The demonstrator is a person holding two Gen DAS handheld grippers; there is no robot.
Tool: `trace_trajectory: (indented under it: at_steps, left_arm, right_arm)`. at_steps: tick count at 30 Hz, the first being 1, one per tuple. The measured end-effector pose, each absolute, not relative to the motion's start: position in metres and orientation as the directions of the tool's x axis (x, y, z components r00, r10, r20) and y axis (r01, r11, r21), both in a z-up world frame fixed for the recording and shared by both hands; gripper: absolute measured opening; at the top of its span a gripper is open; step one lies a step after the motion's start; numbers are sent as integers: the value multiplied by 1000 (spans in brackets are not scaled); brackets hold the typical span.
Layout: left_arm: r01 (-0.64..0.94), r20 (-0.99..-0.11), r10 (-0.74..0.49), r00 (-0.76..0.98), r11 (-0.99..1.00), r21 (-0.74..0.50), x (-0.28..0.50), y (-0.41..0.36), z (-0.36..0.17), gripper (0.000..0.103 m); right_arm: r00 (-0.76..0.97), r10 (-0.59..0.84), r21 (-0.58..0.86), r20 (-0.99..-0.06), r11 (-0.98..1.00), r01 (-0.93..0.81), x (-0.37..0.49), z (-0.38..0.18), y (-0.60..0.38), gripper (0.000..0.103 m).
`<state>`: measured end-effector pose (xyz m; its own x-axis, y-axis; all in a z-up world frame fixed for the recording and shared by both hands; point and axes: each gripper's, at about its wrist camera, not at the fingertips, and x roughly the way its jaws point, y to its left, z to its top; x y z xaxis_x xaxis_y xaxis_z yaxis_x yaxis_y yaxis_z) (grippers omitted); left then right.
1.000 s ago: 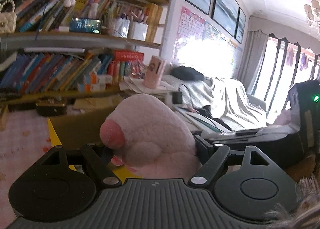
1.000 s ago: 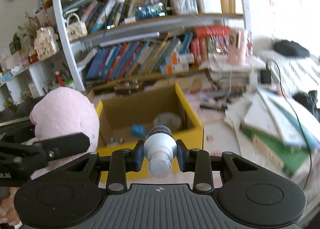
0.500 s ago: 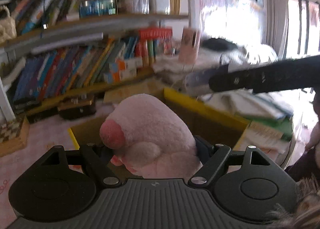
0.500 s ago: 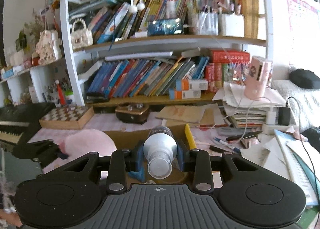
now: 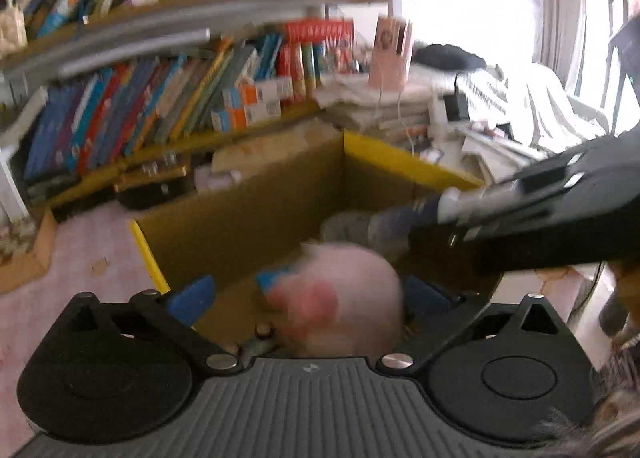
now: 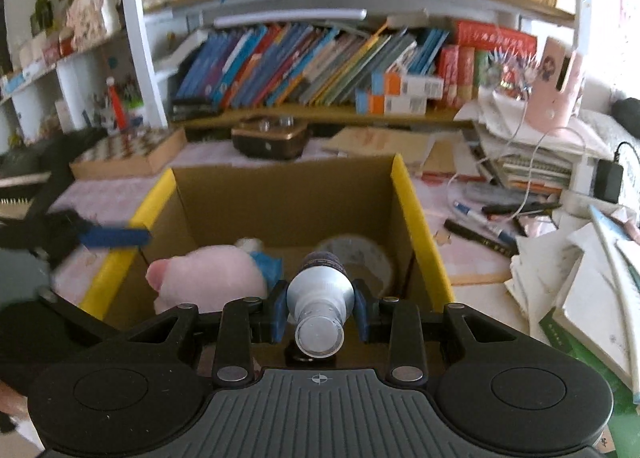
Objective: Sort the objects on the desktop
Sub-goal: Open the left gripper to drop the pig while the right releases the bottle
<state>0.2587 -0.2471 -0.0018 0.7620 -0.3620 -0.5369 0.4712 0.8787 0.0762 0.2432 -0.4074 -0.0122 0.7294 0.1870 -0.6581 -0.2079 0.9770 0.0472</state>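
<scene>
- Left tongs (image 5: 308,294): spread wide, opening, blue pads clear of soft pink plush toy (image 5: 340,306) between them, down in yellow-rimmed cardboard box (image 5: 400,161).
- Right tongs (image 6: 320,308): clamped on clear plastic bottle with silver neck (image 6: 320,294), above box, plush toy below-left.

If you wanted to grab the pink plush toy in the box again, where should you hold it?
Probably its round pink body, from straight above. The plush lies on its side on the floor of the box, with cardboard walls close around it and the bottle in the right gripper beside it. The soft middle should squash between the fingers; only the top is open.
</scene>
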Motion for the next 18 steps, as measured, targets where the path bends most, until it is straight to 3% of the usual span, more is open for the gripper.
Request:
trace_trajectory:
  at_steps: [6,15,18]
  left_arm:
    - [411,-461,-335,822,909,73,240,-225,20,103]
    - [232,-433,-235,870,971,-60,186,-177,28,103]
    - [148,-441,-175,880,984,-95,169,-164,25,103]
  right_arm:
    - [681,192,21,-707,968,-250,258,-26,-402,33]
    - [634,187,-30,-750,948,-316,272,-37,-390,36]
    - [645,200,-17,-738,950,-313,272,-37,-389,55]
